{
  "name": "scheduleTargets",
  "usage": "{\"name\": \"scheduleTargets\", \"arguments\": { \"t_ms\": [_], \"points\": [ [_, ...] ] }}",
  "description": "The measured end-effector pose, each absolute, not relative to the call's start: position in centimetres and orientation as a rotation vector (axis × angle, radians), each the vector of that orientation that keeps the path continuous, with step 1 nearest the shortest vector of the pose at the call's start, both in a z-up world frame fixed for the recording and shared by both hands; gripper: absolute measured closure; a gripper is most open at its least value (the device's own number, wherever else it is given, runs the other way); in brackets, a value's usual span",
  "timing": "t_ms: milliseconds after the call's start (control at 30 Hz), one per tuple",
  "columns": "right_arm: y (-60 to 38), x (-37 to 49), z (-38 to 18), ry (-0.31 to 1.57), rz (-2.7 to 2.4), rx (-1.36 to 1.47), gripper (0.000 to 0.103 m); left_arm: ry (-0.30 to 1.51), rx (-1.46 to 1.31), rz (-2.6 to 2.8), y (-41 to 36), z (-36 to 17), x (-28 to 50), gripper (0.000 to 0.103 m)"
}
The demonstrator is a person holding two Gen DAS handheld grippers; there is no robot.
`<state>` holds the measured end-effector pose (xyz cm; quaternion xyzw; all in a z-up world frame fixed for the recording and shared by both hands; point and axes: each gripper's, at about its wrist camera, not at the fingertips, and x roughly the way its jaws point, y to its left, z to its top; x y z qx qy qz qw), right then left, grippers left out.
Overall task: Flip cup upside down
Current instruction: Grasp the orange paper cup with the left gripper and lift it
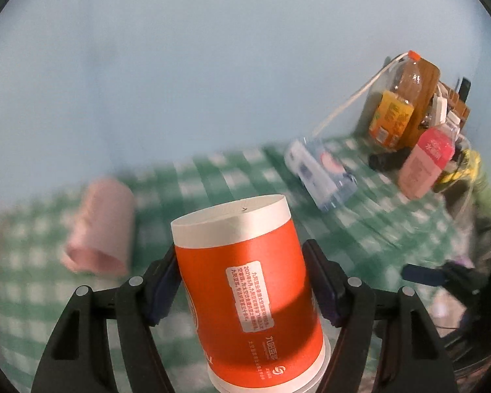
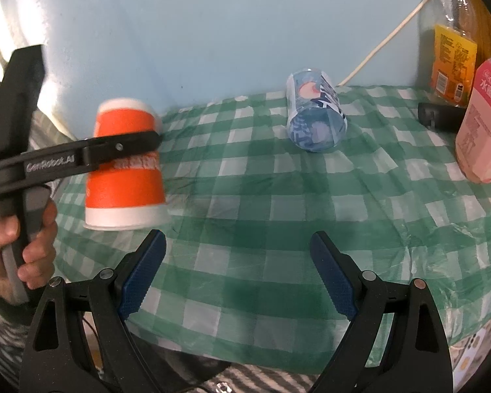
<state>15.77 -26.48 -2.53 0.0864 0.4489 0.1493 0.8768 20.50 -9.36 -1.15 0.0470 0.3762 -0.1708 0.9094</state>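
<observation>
My left gripper (image 1: 242, 281) is shut on an orange and white paper cup (image 1: 245, 281). The cup is upside down, its flat base up and its rim down, held in the air above the green checked tablecloth (image 1: 392, 226). In the right wrist view the cup (image 2: 126, 177) shows at the left, clamped by the left gripper (image 2: 131, 145), its rim just above the cloth. My right gripper (image 2: 237, 271) is open and empty, low over the front of the table, to the right of the cup.
A blue patterned cup (image 2: 314, 111) lies on its side mid-table. A pink cup (image 1: 98, 229) lies on its side at the left. A pink bottle (image 2: 481, 121), a tea bottle (image 2: 455, 39) and a black object (image 2: 438, 116) stand at the back right. A white cable (image 2: 383, 42) runs along the wall.
</observation>
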Motion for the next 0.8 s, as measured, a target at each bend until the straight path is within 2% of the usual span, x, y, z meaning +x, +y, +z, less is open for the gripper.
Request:
{"name": "scheduleTargets", "arguments": {
  "t_ms": [233,800],
  "points": [
    [-26.1,15.8,-2.5,0.932,0.315,0.181,0.013,0.571,0.116,-0.269,-9.4,-1.1,19.6,0.030],
    [-26.4,15.9,-2.6,0.937,0.309,0.199,0.013,0.604,0.129,-0.270,-10.6,-3.4,19.6,0.030]
  ]
}}
